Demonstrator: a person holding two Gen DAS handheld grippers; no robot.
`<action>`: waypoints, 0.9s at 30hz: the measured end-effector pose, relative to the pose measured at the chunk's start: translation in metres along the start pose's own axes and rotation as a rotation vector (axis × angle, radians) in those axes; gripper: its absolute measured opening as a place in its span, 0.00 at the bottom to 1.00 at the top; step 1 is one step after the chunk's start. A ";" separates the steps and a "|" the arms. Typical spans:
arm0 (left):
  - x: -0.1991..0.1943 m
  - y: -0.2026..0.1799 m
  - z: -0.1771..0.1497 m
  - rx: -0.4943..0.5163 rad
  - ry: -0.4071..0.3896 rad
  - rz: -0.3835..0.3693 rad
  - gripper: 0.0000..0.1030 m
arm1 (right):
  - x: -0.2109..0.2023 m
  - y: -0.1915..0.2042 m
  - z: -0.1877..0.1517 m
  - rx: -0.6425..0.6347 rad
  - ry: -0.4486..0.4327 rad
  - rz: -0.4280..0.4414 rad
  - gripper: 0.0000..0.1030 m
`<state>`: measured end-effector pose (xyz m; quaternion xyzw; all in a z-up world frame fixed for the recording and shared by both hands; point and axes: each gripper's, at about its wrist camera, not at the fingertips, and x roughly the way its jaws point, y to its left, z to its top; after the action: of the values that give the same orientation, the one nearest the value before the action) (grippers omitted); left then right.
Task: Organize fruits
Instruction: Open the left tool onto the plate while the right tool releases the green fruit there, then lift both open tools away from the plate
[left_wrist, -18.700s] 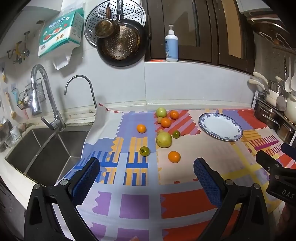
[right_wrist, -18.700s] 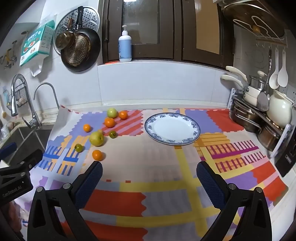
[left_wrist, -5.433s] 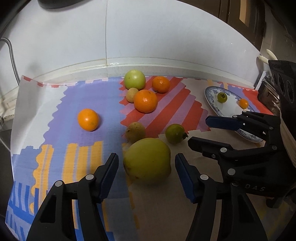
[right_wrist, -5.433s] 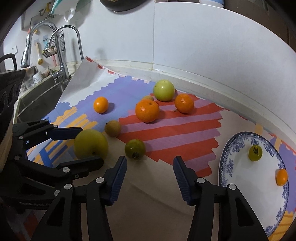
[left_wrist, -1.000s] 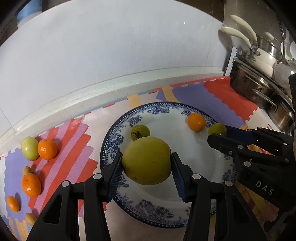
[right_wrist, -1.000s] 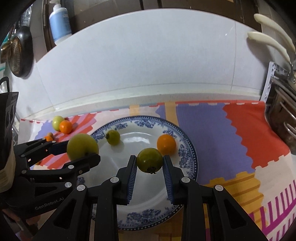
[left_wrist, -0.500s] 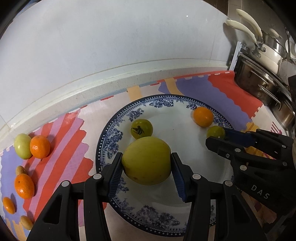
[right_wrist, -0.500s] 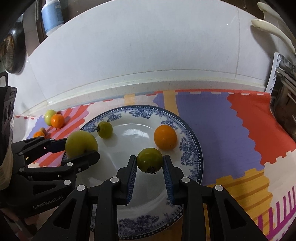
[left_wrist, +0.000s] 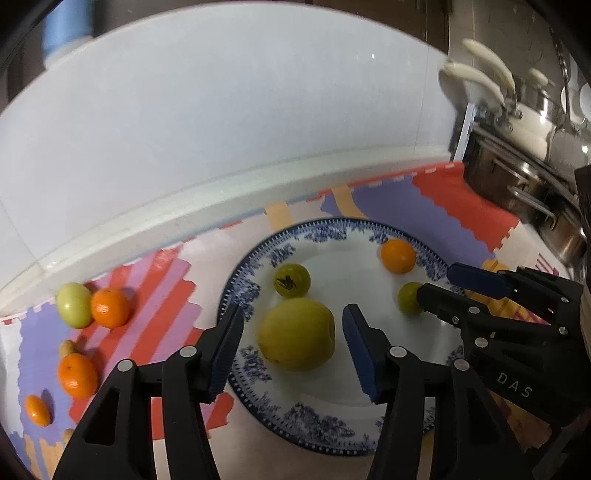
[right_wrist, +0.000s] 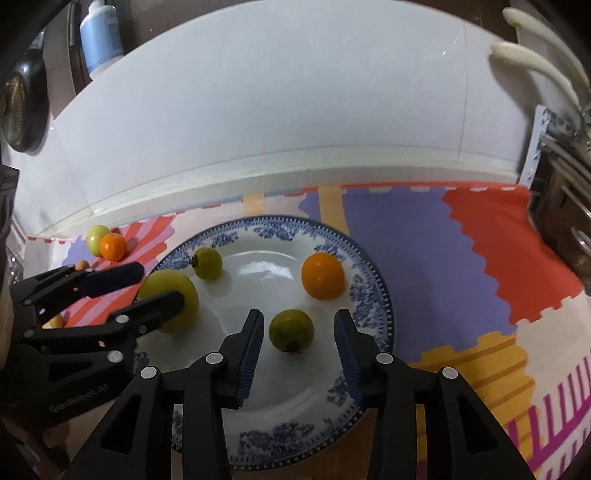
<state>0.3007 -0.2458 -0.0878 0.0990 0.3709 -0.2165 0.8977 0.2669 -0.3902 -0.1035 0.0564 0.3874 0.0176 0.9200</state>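
Note:
A blue-and-white plate (left_wrist: 325, 421) (right_wrist: 373, 295) lies on the patterned mat. On it rests a large yellow-green fruit (left_wrist: 296, 339) (right_wrist: 168, 291), between the opening jaws of my left gripper (left_wrist: 293, 345); a gap shows on each side of it. A small green fruit (right_wrist: 291, 329) (left_wrist: 409, 297) lies on the plate between the opening jaws of my right gripper (right_wrist: 298, 332), whose pads stand clear of it. An orange (right_wrist: 322, 275) (left_wrist: 398, 255) and another small green fruit (right_wrist: 208, 262) (left_wrist: 291, 280) also lie on the plate.
Left of the plate, on the mat, lie a green fruit (left_wrist: 73, 309), several oranges (left_wrist: 109, 307) and small brownish fruits. A white backsplash ledge (left_wrist: 221, 184) runs behind. Steel pots (left_wrist: 535, 206) crowd the right edge. A blue bottle (right_wrist: 100, 37) stands up on the sill.
Both grippers have opened. The large yellow-green fruit and the small green fruit now rest on the plate, free of the pads.

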 end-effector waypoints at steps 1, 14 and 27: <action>-0.005 0.001 0.000 -0.003 -0.011 0.003 0.56 | -0.005 0.001 0.000 -0.001 -0.009 -0.004 0.39; -0.083 0.019 -0.018 -0.063 -0.122 0.049 0.76 | -0.069 0.037 -0.004 -0.040 -0.113 -0.014 0.47; -0.170 0.054 -0.056 -0.136 -0.237 0.154 0.89 | -0.120 0.090 -0.017 -0.074 -0.198 0.003 0.66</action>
<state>0.1833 -0.1254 -0.0057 0.0395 0.2674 -0.1316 0.9537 0.1721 -0.3088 -0.0194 0.0245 0.2938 0.0275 0.9552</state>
